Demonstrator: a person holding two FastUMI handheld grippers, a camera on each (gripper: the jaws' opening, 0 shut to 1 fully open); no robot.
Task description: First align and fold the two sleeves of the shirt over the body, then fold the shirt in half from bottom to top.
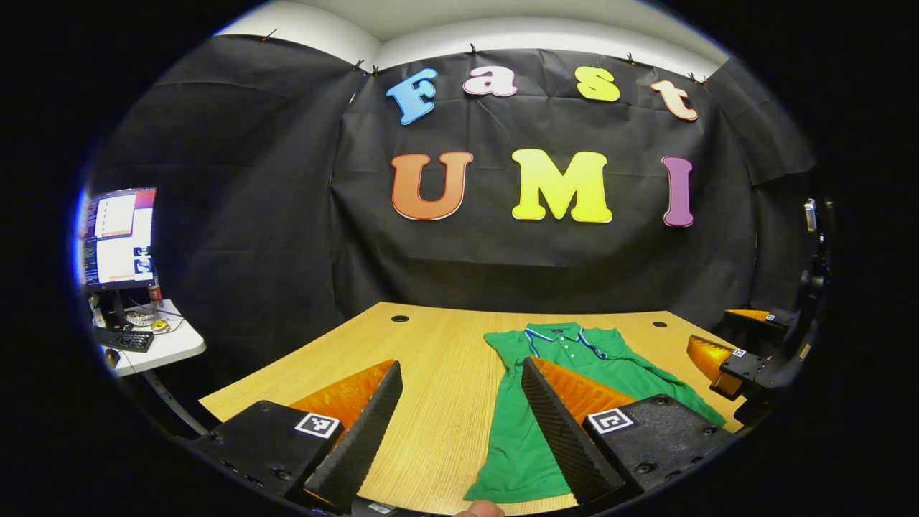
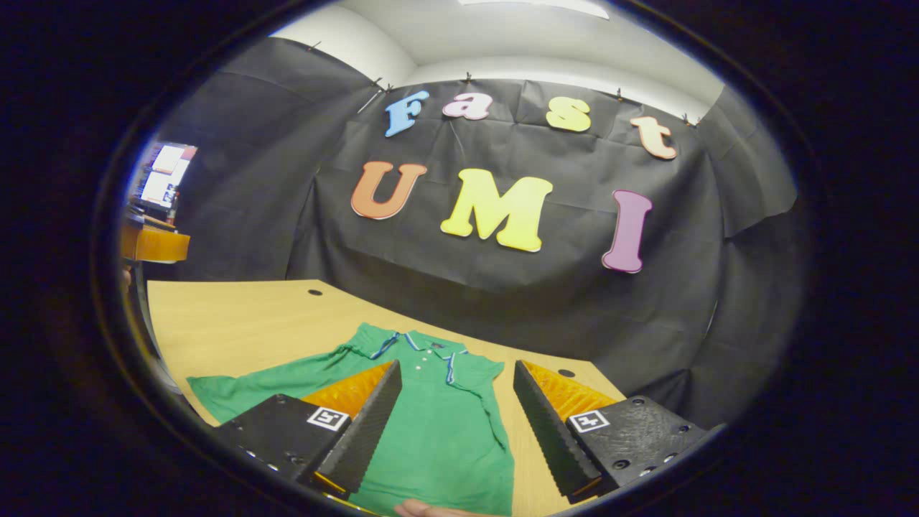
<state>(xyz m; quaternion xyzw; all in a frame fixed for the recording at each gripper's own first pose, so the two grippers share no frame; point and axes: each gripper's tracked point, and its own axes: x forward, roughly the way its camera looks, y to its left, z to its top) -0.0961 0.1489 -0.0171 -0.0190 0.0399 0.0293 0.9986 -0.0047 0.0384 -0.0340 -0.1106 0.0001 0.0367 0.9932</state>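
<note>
Wooden table [image 1: 438, 359] up front, and on it the green shirt [image 1: 524, 438] lies flat, collar toward the black cloth wall, hem toward us. From the right gripper view the shirt [image 2: 438, 431] has one sleeve stretched out long across the wood, the other lying close in to the body.

Both tools hang above it: left gripper [image 1: 459, 424] spread wide and gripping nothing, right gripper [image 2: 456, 424] just as wide, nothing between its fingers either.

Risk from here, I'd say: pinch too deep and two layers come up together, dragging the body crooked.

Over in the left gripper view, a monitor [image 1: 118, 240] on a side desk [image 1: 161, 345], plus the other gripper [image 1: 747, 359] off at the right edge.
</note>
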